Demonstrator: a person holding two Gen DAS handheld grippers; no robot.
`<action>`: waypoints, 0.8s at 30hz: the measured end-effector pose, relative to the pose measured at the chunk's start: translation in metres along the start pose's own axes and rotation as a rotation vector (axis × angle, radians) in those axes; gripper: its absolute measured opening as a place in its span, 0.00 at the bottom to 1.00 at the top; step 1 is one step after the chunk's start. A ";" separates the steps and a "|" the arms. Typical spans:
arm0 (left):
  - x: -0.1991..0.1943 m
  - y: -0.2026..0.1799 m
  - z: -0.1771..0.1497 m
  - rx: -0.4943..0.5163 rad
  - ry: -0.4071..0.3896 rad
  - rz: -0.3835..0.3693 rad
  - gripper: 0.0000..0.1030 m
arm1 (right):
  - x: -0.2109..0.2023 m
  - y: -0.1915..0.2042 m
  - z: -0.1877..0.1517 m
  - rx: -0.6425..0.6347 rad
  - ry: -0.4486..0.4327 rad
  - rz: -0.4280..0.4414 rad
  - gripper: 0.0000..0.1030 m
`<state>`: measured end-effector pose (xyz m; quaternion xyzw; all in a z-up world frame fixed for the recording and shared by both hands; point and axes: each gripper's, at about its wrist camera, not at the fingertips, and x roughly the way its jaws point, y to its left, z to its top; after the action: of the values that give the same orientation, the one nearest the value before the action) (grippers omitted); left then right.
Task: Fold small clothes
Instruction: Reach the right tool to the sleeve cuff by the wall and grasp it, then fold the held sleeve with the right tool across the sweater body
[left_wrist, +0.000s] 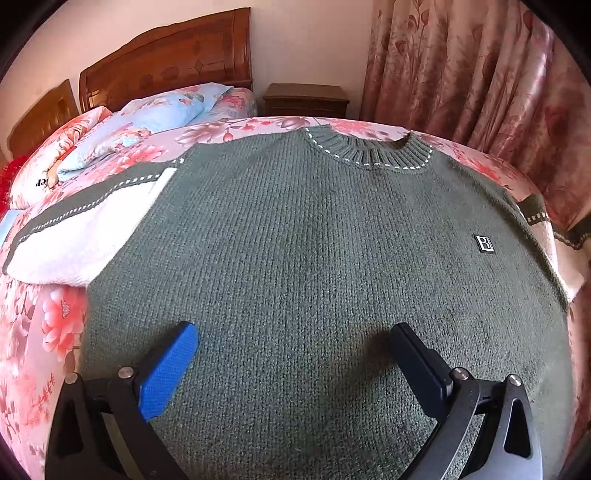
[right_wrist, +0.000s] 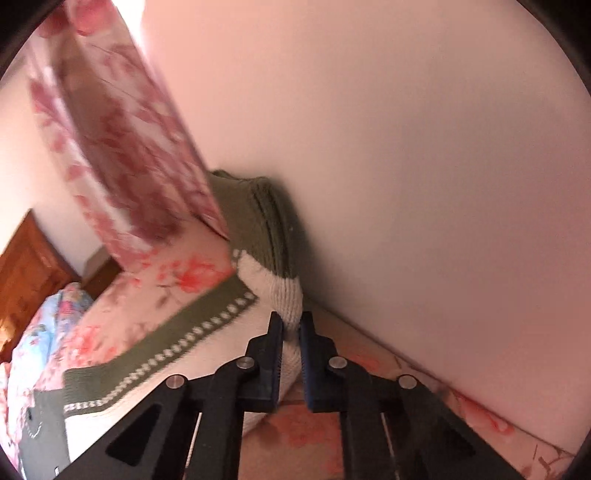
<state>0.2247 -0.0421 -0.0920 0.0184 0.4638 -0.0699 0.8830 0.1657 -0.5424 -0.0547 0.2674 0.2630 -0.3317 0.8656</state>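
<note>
Green sweater (left_wrist: 314, 258) lies flat on the bed (left_wrist: 44, 332) w/ collar away from the spread, empty left claw (left_wrist: 295, 339) over its hem, while right claw (right_wrist: 291, 325) pinches the white sleeve (right_wrist: 288, 295), likely to fold across twd the body.

Left gripper (left_wrist: 295, 339) fingers spread wide; right gripper (right_wrist: 291, 325) fingers pinched nearly together.

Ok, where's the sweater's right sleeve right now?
In the right wrist view, the sleeve is pinched at its white part by the right gripper, lifted off the bed beside the wall.
</note>
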 end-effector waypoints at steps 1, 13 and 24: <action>0.000 0.000 0.000 0.000 -0.001 -0.003 1.00 | -0.004 0.000 -0.001 -0.004 -0.019 0.022 0.08; 0.000 0.001 -0.001 -0.001 -0.008 -0.011 1.00 | -0.148 0.201 -0.091 -0.727 -0.191 0.480 0.08; -0.003 0.001 -0.001 -0.003 -0.009 -0.023 1.00 | -0.139 0.239 -0.175 -0.991 0.133 0.568 0.29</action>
<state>0.2221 -0.0408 -0.0907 0.0116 0.4599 -0.0795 0.8844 0.1987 -0.2189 -0.0237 -0.0899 0.3587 0.0940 0.9244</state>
